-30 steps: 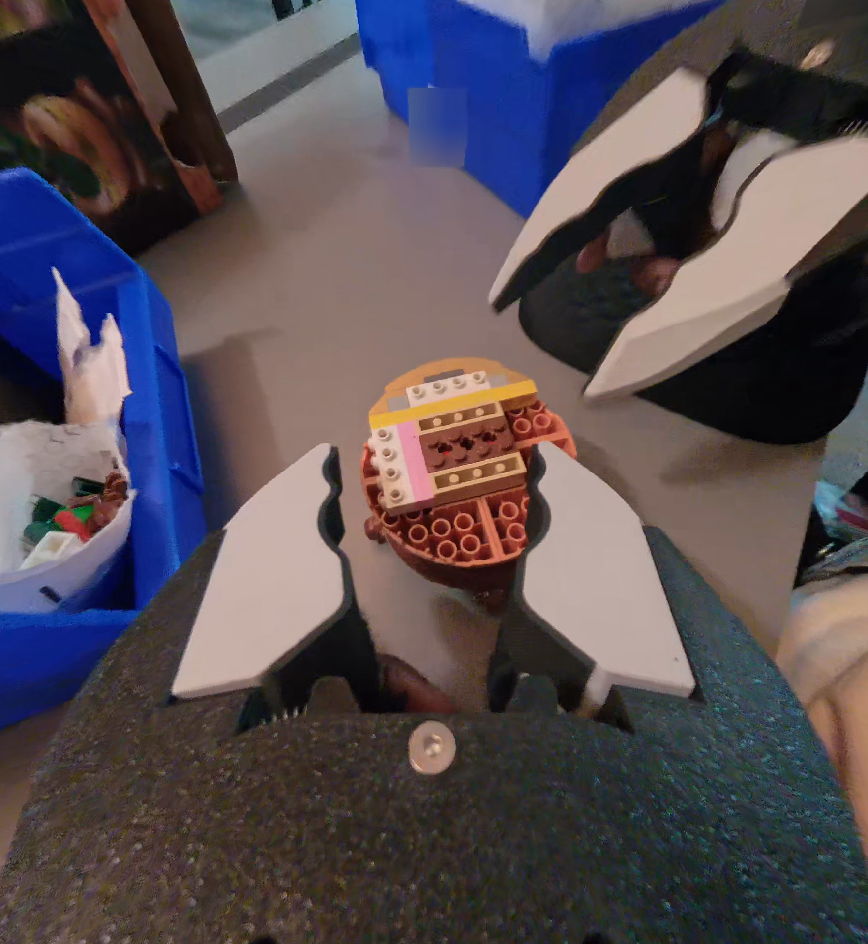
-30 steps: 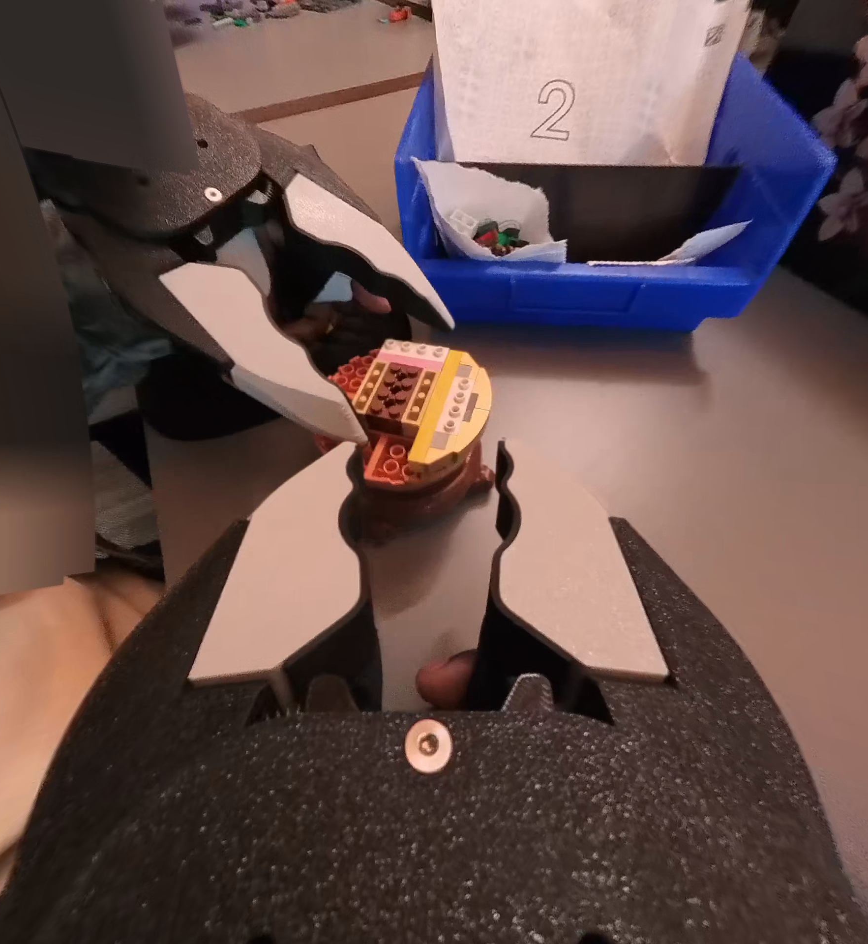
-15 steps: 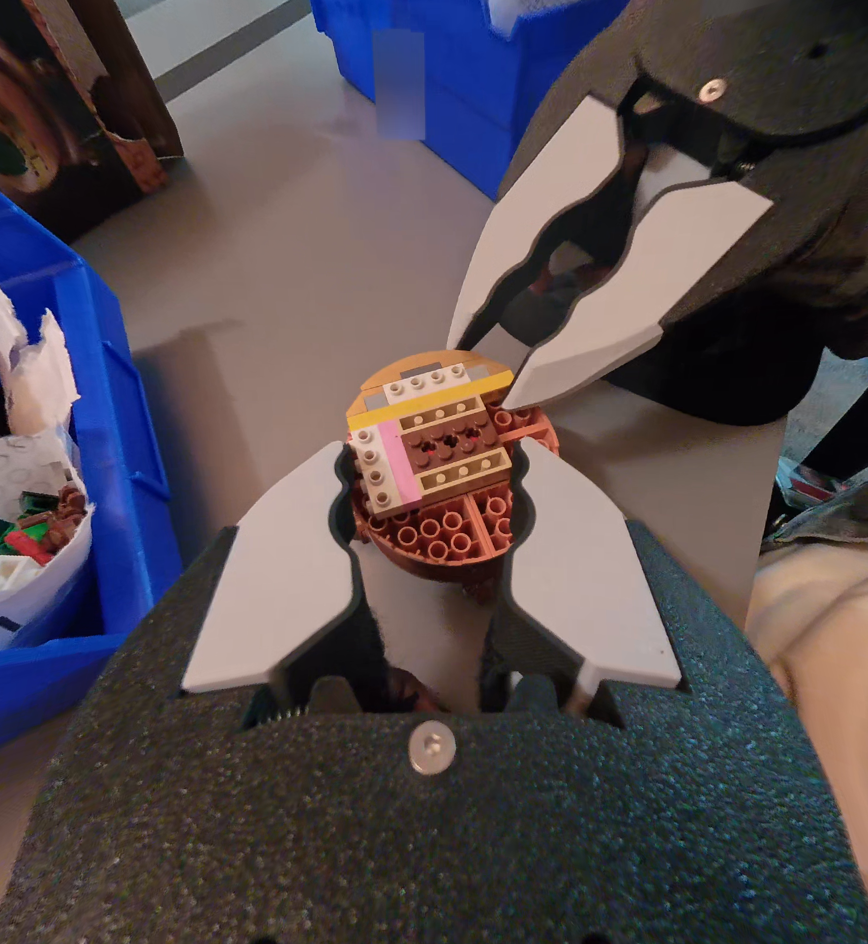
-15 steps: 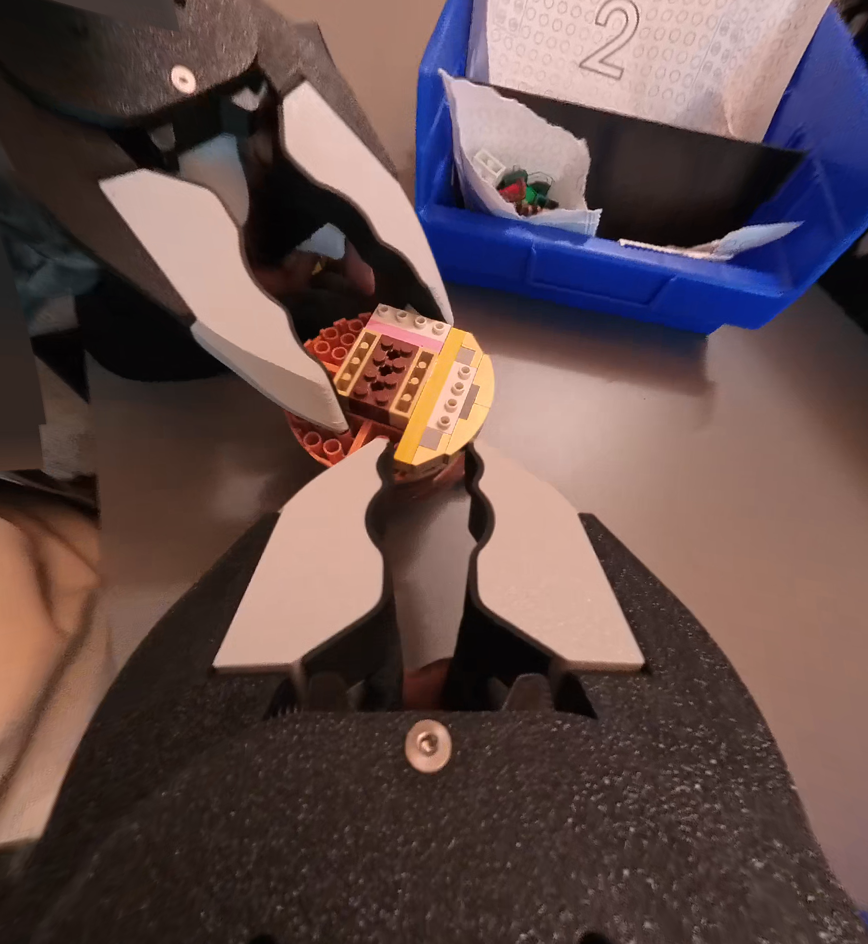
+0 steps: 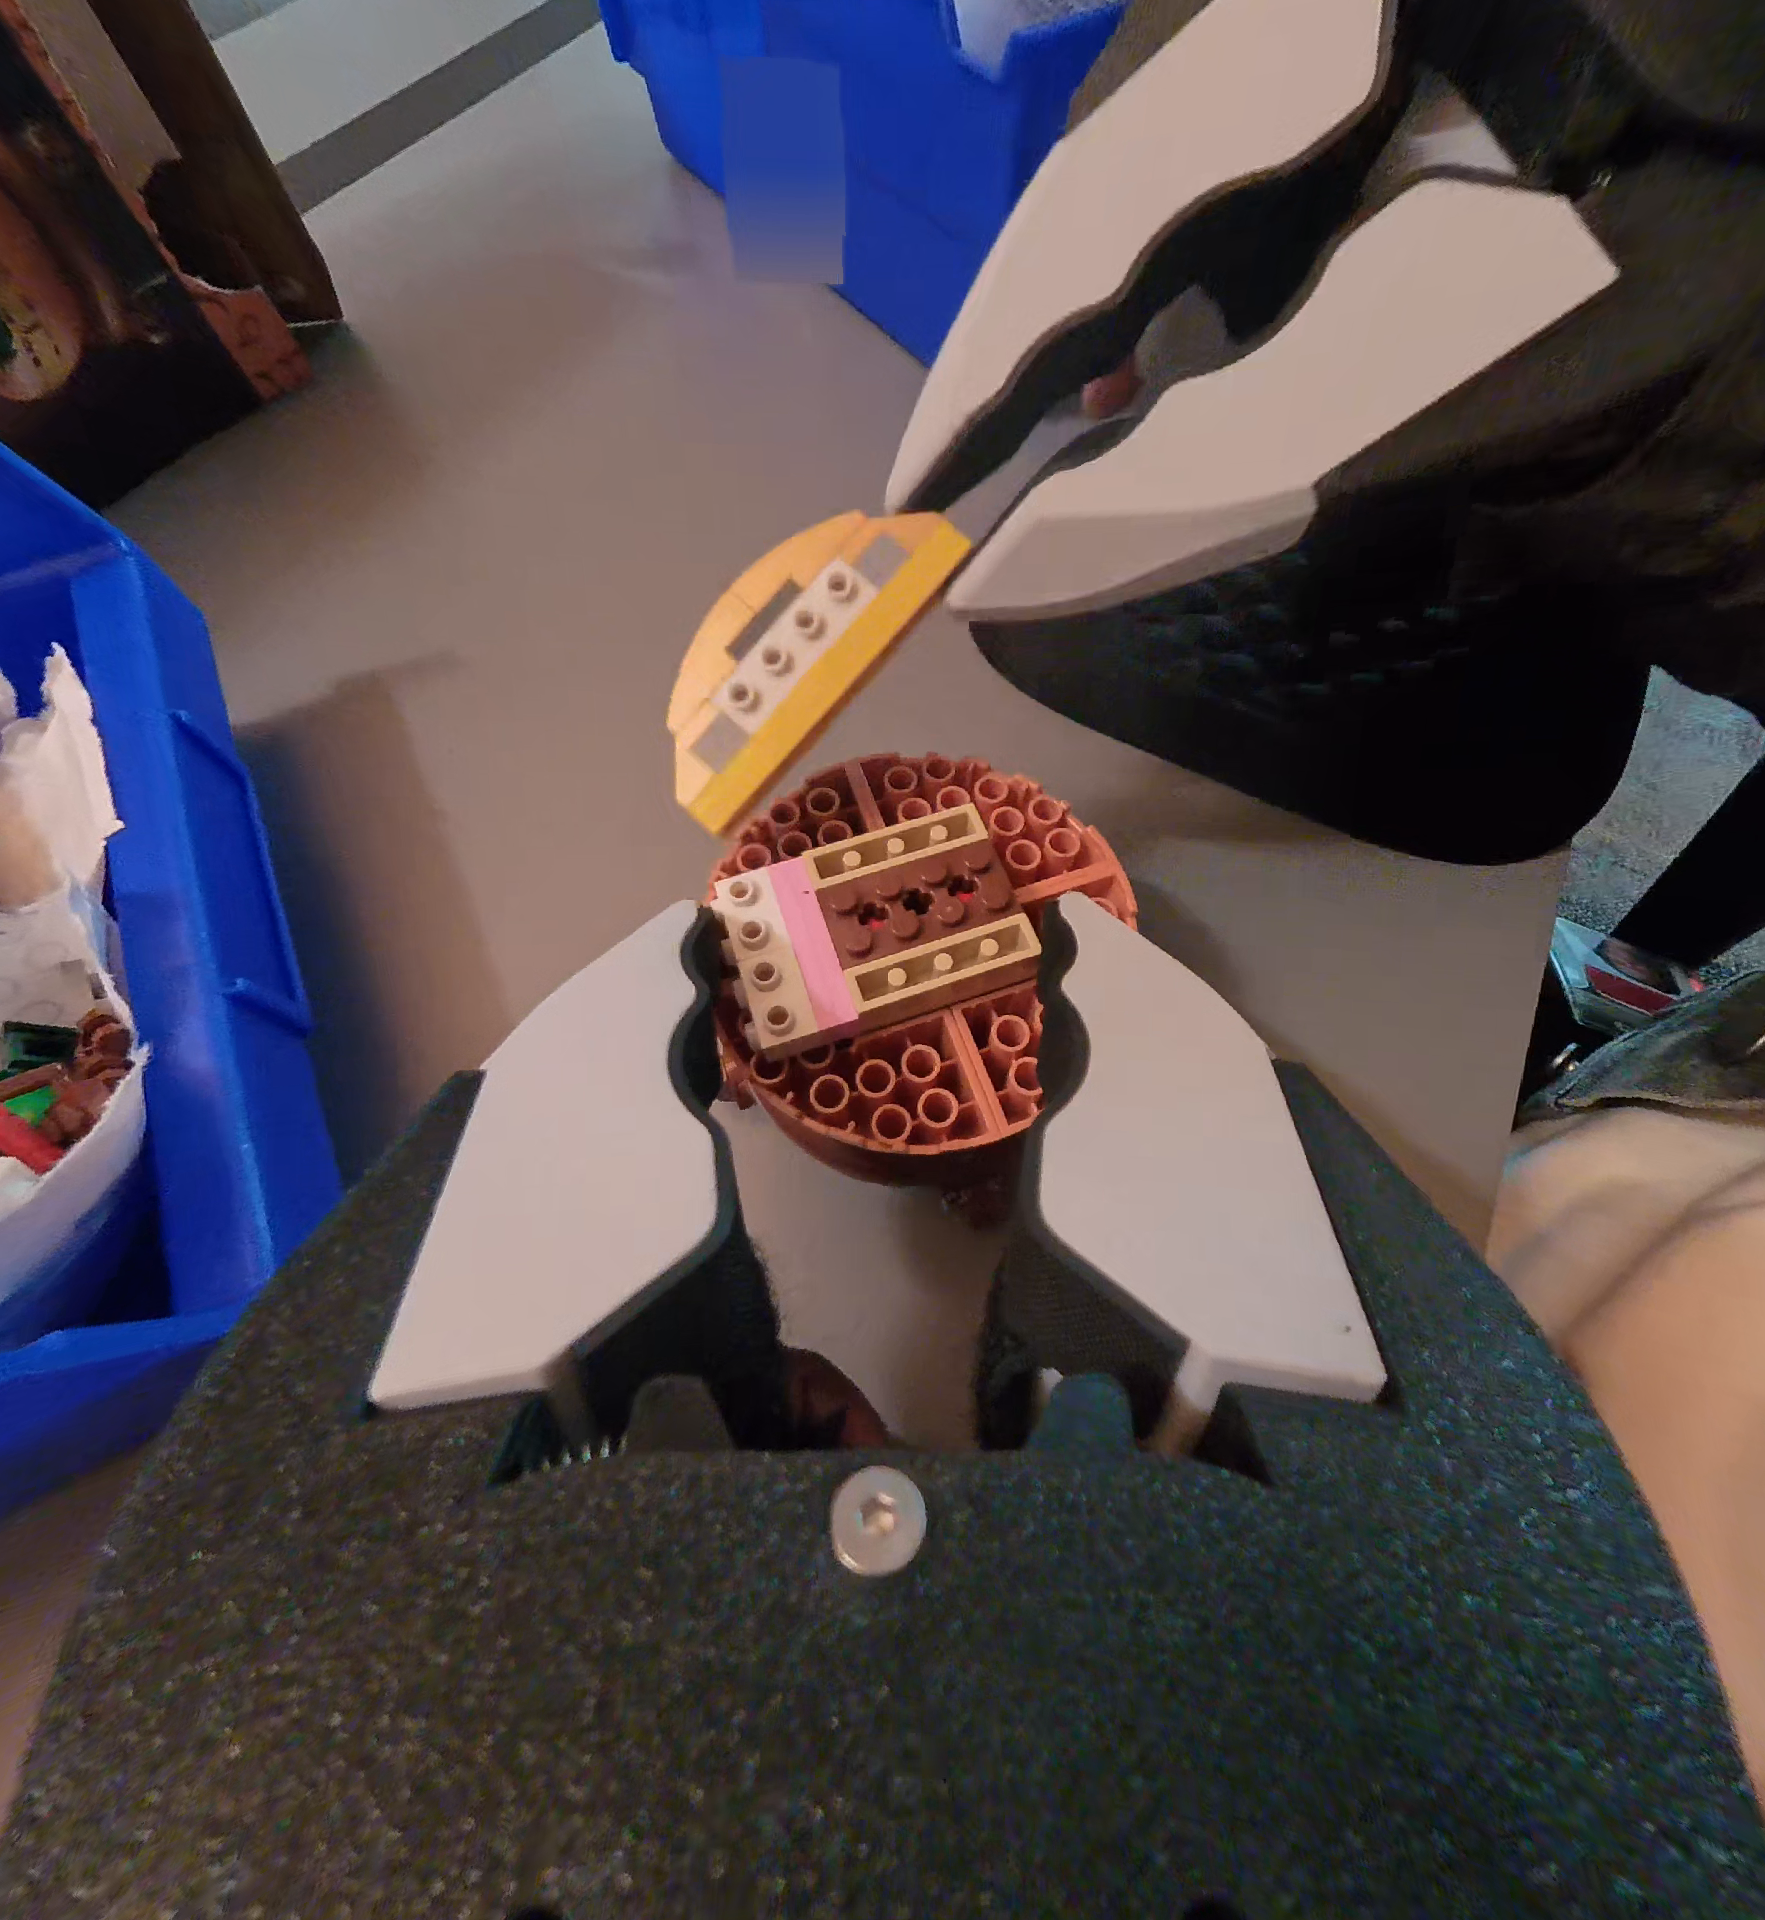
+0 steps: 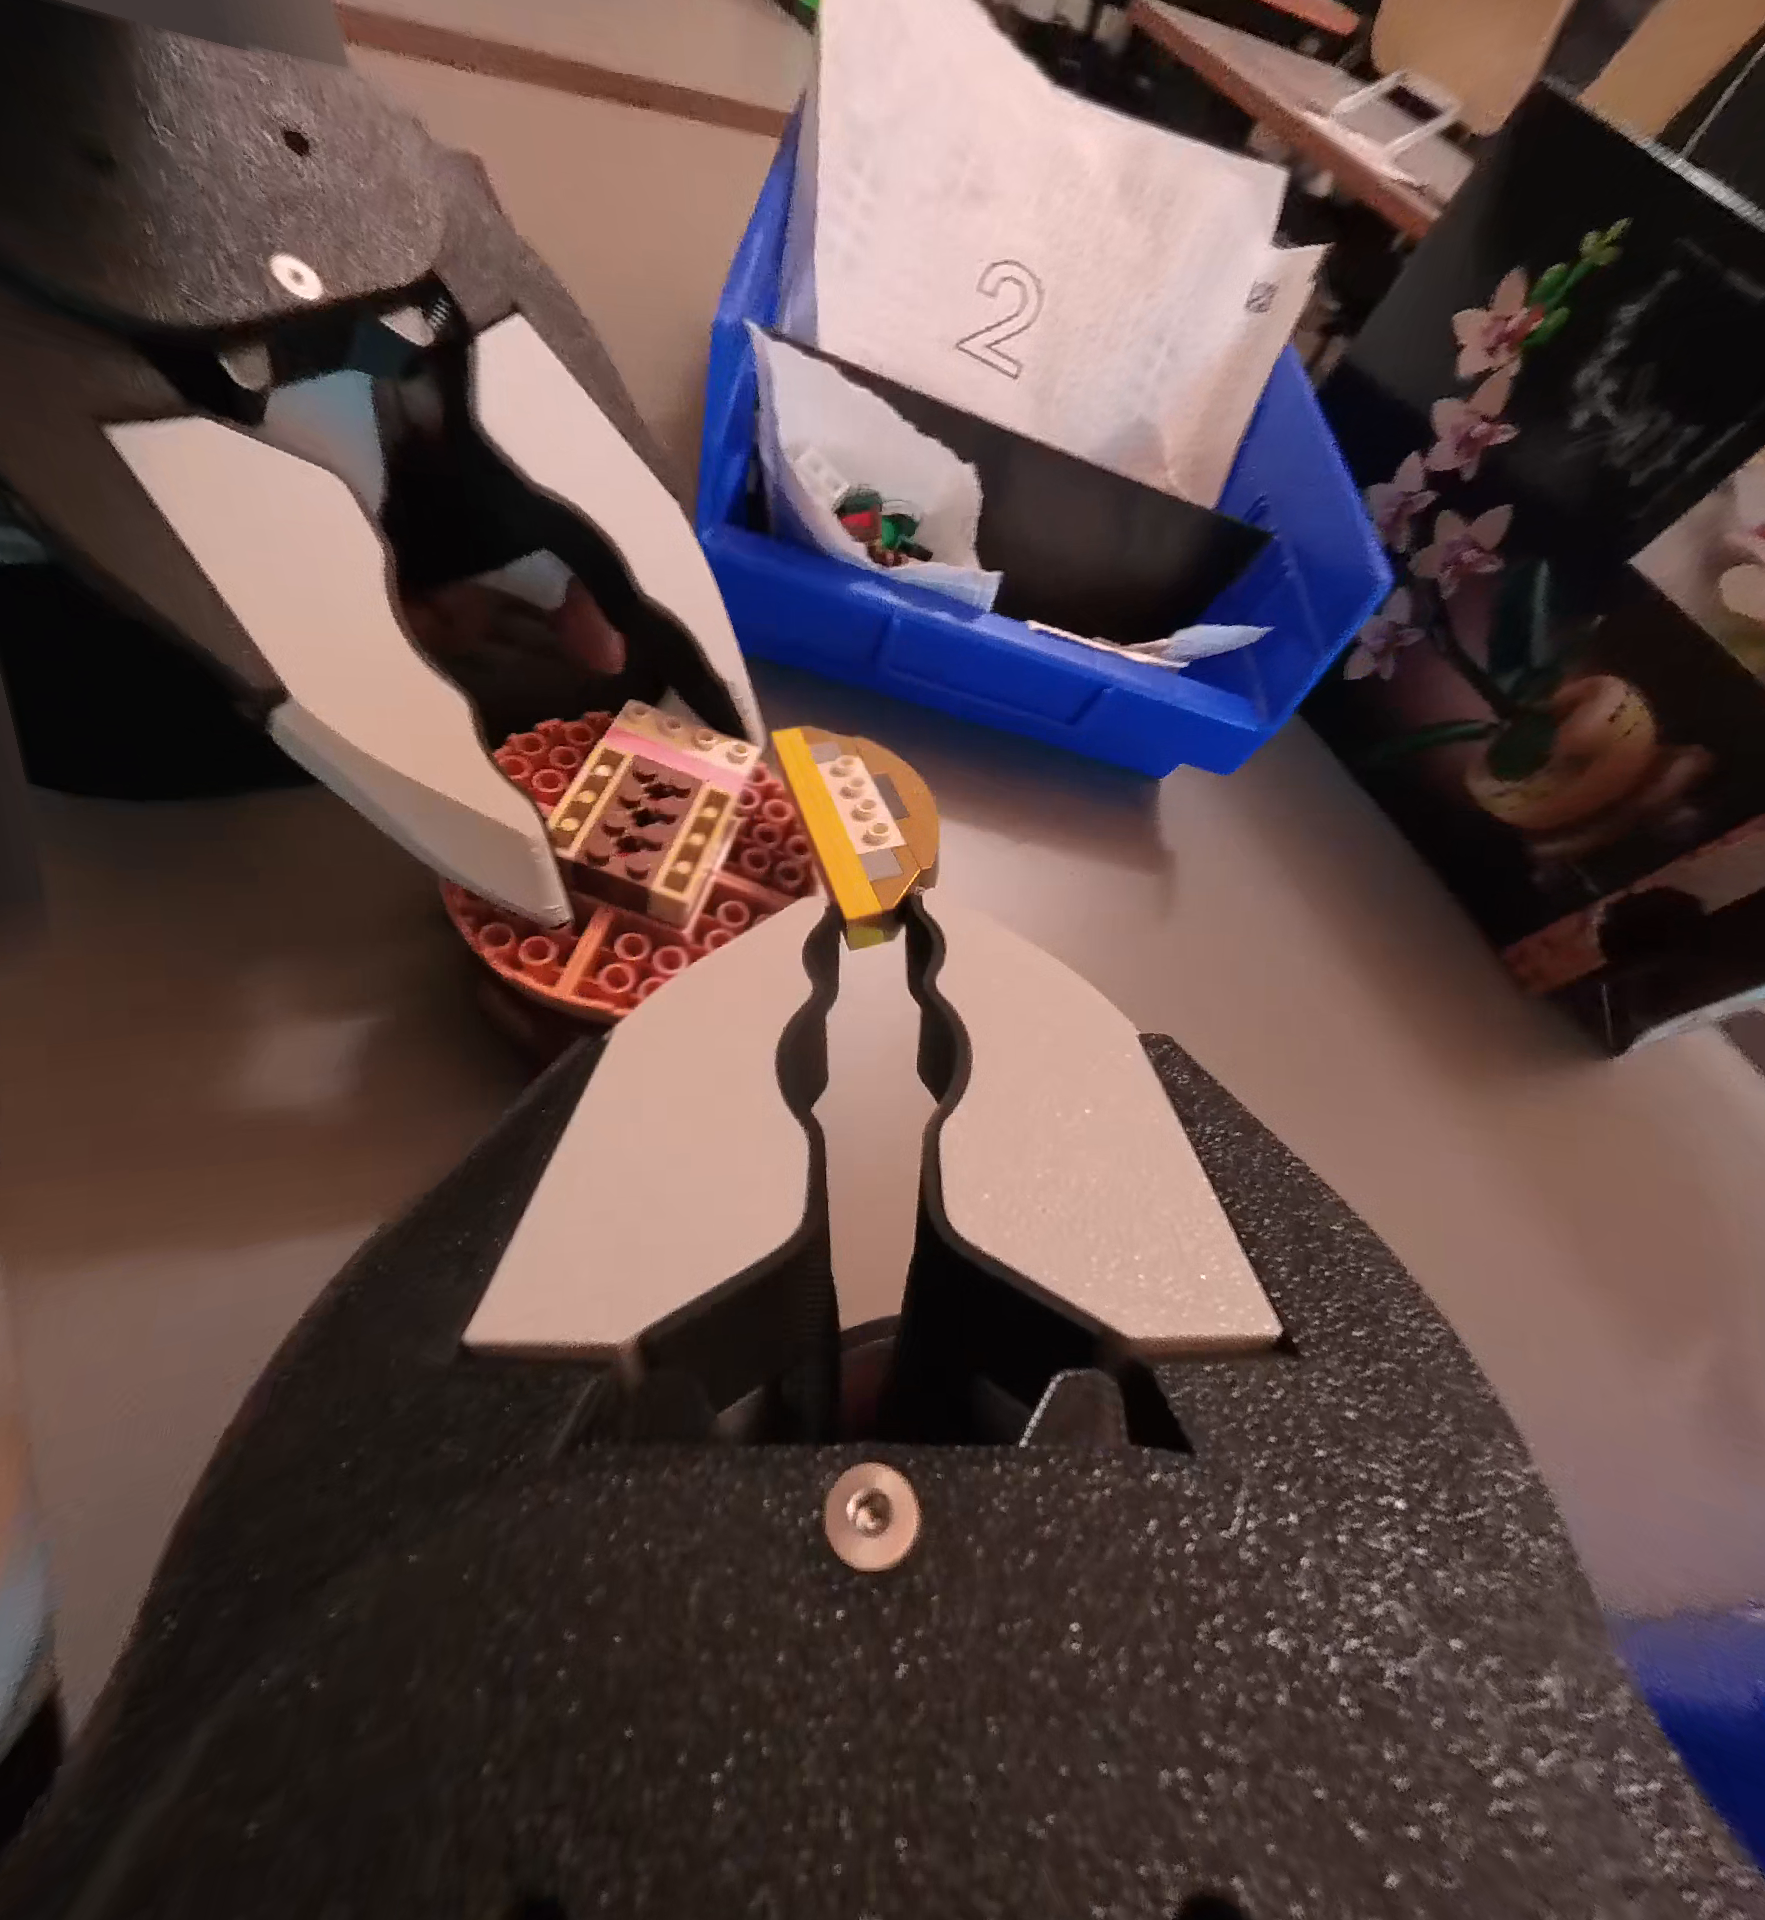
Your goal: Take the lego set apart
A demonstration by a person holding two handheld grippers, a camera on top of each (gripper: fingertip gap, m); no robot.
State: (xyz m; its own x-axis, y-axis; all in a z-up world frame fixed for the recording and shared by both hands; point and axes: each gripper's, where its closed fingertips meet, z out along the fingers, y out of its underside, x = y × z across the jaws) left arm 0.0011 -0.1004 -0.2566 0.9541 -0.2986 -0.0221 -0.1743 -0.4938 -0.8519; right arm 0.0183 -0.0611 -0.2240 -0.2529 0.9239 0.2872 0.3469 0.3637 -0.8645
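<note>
Item: round brown lego base [image 5: 919,1049], on the grey table [image 5: 504,499], clamped between the jaws of my left gripper [image 5: 873,971]. Item: yellow half-round section [image 6: 862,821], detached, tilted just beside the base, its corner pinched in my right gripper [image 6: 870,914]. Surroundings: blue bin [image 6: 1044,644] with paper bags and loose bricks beyond; flower-printed box [image 6: 1626,623] to the right.
</note>
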